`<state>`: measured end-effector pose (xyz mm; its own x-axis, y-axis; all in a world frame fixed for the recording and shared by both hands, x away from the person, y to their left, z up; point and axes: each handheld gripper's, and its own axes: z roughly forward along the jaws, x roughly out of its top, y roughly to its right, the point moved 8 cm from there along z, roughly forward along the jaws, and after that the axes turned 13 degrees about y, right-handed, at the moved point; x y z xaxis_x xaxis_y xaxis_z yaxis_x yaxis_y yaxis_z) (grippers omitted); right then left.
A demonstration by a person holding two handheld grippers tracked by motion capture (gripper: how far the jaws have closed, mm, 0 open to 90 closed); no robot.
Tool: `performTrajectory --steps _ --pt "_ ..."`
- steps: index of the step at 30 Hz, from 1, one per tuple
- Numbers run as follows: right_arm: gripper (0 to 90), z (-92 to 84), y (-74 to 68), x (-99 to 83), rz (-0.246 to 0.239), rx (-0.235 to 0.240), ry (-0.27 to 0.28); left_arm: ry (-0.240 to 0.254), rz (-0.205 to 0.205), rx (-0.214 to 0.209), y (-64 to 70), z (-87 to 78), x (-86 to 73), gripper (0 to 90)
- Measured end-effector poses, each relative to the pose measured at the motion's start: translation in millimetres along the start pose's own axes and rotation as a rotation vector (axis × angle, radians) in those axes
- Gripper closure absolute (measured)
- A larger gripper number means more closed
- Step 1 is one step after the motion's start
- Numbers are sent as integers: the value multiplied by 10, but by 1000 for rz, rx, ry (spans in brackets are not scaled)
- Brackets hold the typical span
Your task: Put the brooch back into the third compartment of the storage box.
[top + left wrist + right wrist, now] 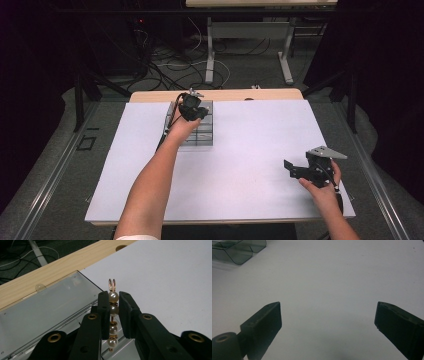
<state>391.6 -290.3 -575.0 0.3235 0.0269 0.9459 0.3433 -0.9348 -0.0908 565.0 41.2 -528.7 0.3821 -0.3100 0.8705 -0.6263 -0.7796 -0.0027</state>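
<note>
Pearl earring (113, 312): light, slippery, fragile; left gripper (113, 302) is pinching its upper beads above clear box (45, 312); right gripper (327, 322) is idling wide.

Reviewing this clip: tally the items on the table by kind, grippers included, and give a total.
Hand-held grippers: 2, left and right
Clear compartment box: 1
Pearl-bead piece with gold loop, clamped in the left gripper: 1
Total: 4

Upright pearl-and-gold earring (113, 312) pinched above open clear compartment box (47, 312)
</note>
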Motion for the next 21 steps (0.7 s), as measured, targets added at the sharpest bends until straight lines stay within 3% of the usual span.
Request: performTrajectory --steps 21 --pt "72 7 -4 -3 -3 -6 4 -29 3 27 -67 138 -152 802"
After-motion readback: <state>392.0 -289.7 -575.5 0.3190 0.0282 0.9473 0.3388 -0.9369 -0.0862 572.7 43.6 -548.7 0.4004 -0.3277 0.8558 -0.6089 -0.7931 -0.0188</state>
